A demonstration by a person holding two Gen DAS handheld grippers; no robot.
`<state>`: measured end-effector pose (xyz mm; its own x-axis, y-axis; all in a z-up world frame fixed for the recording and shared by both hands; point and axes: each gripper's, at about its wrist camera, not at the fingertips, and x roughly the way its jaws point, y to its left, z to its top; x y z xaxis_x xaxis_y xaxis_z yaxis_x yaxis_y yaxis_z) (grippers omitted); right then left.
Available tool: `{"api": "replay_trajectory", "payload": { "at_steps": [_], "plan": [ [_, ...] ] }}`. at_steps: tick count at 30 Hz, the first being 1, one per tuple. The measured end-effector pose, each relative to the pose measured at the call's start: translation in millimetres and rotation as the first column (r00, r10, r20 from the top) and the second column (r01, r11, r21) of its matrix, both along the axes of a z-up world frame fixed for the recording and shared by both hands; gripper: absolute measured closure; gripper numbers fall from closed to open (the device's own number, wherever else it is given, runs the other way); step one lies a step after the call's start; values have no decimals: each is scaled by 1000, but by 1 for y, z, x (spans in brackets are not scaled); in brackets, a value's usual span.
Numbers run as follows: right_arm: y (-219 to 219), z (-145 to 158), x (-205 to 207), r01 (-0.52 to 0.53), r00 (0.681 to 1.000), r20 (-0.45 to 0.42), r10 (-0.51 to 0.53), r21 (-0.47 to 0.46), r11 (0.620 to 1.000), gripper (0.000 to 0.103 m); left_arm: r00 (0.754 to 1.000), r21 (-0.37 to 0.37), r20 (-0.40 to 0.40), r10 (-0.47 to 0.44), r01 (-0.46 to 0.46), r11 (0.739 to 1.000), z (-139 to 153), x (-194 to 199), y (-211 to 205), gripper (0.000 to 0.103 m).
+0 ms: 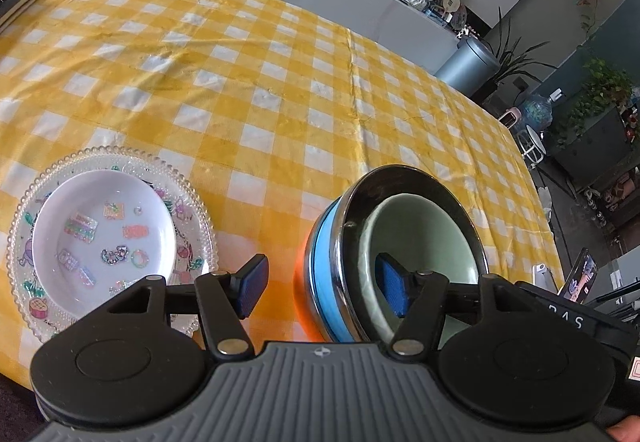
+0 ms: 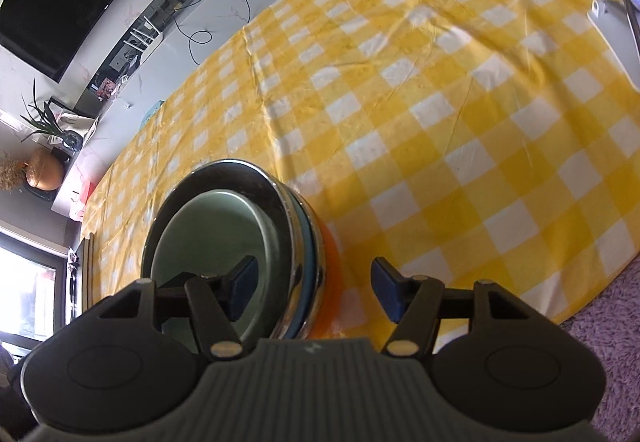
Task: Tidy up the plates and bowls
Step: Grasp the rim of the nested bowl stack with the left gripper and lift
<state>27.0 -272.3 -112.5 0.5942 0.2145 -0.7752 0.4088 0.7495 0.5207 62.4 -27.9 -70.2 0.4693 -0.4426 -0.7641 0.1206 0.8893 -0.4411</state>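
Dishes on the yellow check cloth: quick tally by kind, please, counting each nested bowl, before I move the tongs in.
Plates: 2, the clear beaded plate and the white sticker plate on it.
Bowls: 4, nested: pale green bowl, steel bowl, blue bowl, orange bowl.
Total: 6 dishes.

Left gripper [image 1: 322, 288]: black linkage arms with silver rivets, blue ribbed pads [image 1: 253, 284], two round black discs, grey ribbed housing with a small white emblem. White letters on black part at right; bit of skin at lower right corner. Right gripper [image 2: 310, 288]: same build, blue pads [image 2: 386, 292].
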Motion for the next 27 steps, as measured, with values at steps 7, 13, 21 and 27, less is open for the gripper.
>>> {"api": "replay_trajectory", "payload": {
  "at_steps": [7,13,21,27],
  "plan": [
    [-6,-14,7,5,1000,-5,-5,82,997,42,998,-56,-54,7,-10,998,-15,8,-1,31],
    [-9,-22,11,16,1000,-5,-16,139,990,48,995,-98,-99,1,-11,995,-27,14,-3,39],
    [-8,-21,14,14,1000,-10,-13,150,989,59,993,-127,-116,0,-15,992,-27,16,-2,47],
    [-7,-21,13,27,999,-24,-23,144,989,62,995,-104,-96,-6,-4,995,-23,14,-5,47]
  ]
}}
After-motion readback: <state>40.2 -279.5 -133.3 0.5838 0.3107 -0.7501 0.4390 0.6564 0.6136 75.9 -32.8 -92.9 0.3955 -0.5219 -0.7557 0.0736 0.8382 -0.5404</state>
